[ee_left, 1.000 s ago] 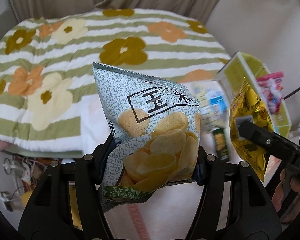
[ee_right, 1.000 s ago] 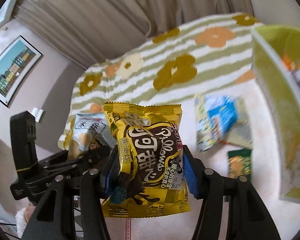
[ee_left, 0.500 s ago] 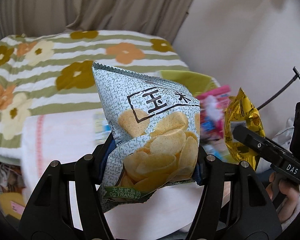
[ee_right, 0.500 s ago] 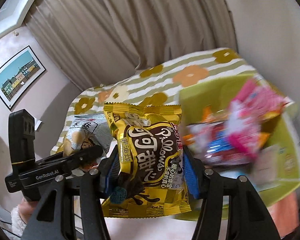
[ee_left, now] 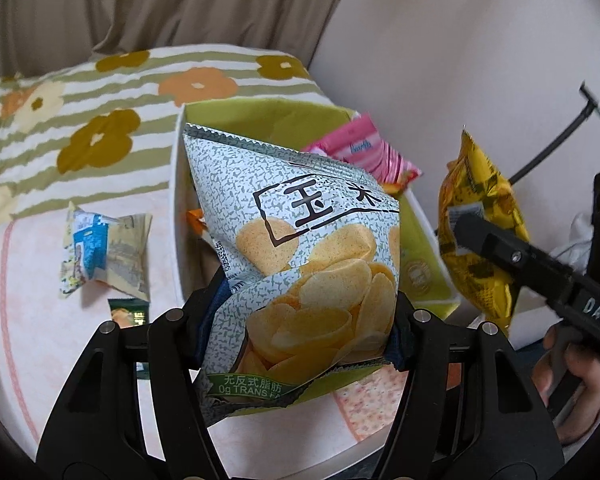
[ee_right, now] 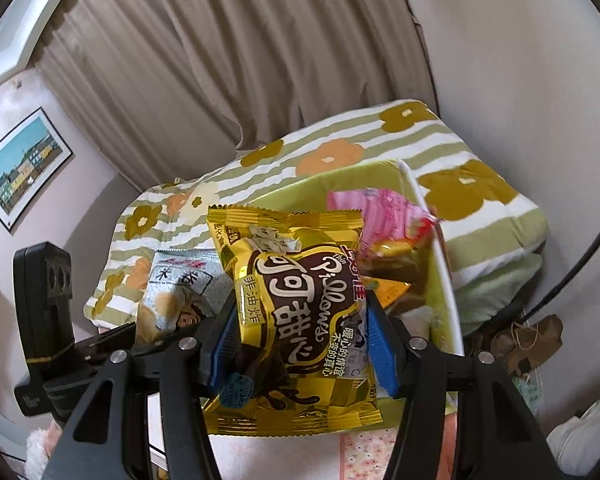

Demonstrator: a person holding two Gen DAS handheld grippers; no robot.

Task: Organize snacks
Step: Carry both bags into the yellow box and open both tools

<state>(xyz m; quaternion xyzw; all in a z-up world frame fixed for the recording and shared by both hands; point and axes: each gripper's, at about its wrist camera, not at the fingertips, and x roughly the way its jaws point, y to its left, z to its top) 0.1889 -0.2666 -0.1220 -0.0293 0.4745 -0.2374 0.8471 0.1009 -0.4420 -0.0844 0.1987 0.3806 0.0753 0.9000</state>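
Note:
A grey-white chip bag [ee_left: 308, 248] stands between the pads of my left gripper [ee_left: 304, 320]; the jaws are opening, but the pads still touch the bag. It hangs over the near left part of the green snack box [ee_left: 260, 116]. My right gripper [ee_right: 300, 344] is shut on a yellow chocolate-snack bag [ee_right: 300, 300], which is held up in front of the same box [ee_right: 432, 216]. In the left wrist view that yellow bag [ee_left: 476, 216] hangs just right of the box. A pink packet [ee_right: 380, 212] and other snacks lie in the box.
Two small packets, one blue-white [ee_left: 100, 248] and one green [ee_left: 130, 312], lie on the pale pink cloth left of the box. A flowered striped blanket [ee_left: 100, 140] lies behind, then a curtain and wall. A person's hand [ee_left: 572, 368] holds the right gripper.
Both views have swung right, from the blanket and loose packets to the green box, which now sits directly behind both bags. Each bag stays between its gripper's pads.

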